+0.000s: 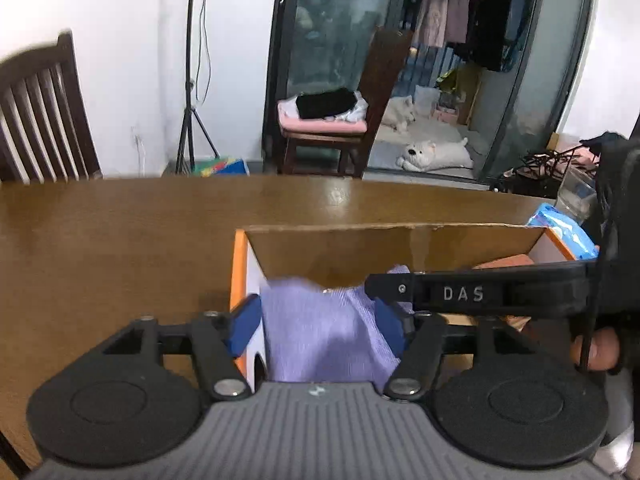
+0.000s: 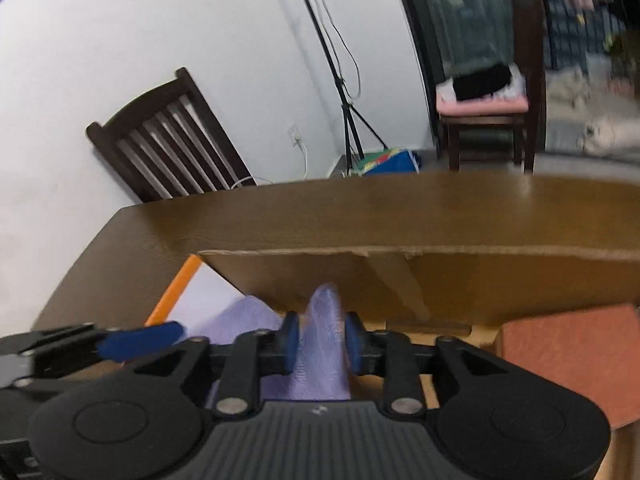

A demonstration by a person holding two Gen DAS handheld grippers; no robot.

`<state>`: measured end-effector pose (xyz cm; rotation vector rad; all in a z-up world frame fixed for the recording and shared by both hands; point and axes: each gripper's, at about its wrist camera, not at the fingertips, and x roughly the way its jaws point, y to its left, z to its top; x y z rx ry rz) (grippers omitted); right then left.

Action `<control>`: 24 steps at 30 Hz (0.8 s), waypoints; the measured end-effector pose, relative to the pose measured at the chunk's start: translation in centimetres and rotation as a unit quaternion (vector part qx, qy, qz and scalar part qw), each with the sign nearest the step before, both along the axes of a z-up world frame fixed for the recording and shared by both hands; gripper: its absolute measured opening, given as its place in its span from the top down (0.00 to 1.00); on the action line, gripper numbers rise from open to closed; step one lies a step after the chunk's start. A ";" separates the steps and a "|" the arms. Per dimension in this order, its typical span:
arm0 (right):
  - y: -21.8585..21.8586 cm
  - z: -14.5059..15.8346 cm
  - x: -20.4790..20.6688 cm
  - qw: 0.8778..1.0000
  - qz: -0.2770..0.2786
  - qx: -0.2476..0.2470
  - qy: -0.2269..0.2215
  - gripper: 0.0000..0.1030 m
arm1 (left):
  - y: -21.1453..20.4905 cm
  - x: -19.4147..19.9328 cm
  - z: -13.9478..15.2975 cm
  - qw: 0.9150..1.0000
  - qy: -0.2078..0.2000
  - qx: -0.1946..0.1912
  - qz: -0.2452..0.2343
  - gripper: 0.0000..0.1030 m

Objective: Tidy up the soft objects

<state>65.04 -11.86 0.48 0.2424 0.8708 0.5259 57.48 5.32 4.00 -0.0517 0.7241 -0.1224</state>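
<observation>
Background stuff: dark slatted chair (image 1: 40, 112) at upper left, tripod stand (image 1: 192, 92) by the wall, second chair (image 1: 340, 120) piled with clothes, plush dog (image 1: 436, 154) on the floor.

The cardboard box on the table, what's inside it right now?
In the cardboard box: a purple cloth between both grippers' fingers, and an orange-brown folded piece at the right. The cloth and grippers cover the box floor.

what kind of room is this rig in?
Most likely a home dining or living room: a wooden table with a slatted chair at it, clothes hanging beyond a glass sliding door, and a plush toy on the floor there.
</observation>
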 end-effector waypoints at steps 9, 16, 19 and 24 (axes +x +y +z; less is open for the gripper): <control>-1.4 3.1 -2.4 0.999 -0.021 -0.025 -0.044 0.53 | -0.5 -2.0 2.6 1.000 -0.009 -0.001 0.008 0.35; -5.6 9.9 -9.0 0.994 -0.015 -0.062 -0.092 0.44 | 0.1 -8.8 9.0 0.998 -0.054 0.004 0.010 0.24; -8.4 12.3 -12.8 0.991 -0.026 -0.069 -0.114 0.35 | 0.1 -12.6 11.1 0.997 -0.071 0.006 0.009 0.20; -11.7 13.8 -20.5 0.980 -0.045 -0.093 -0.169 0.29 | -0.3 -19.6 12.0 0.995 -0.096 0.010 0.005 0.18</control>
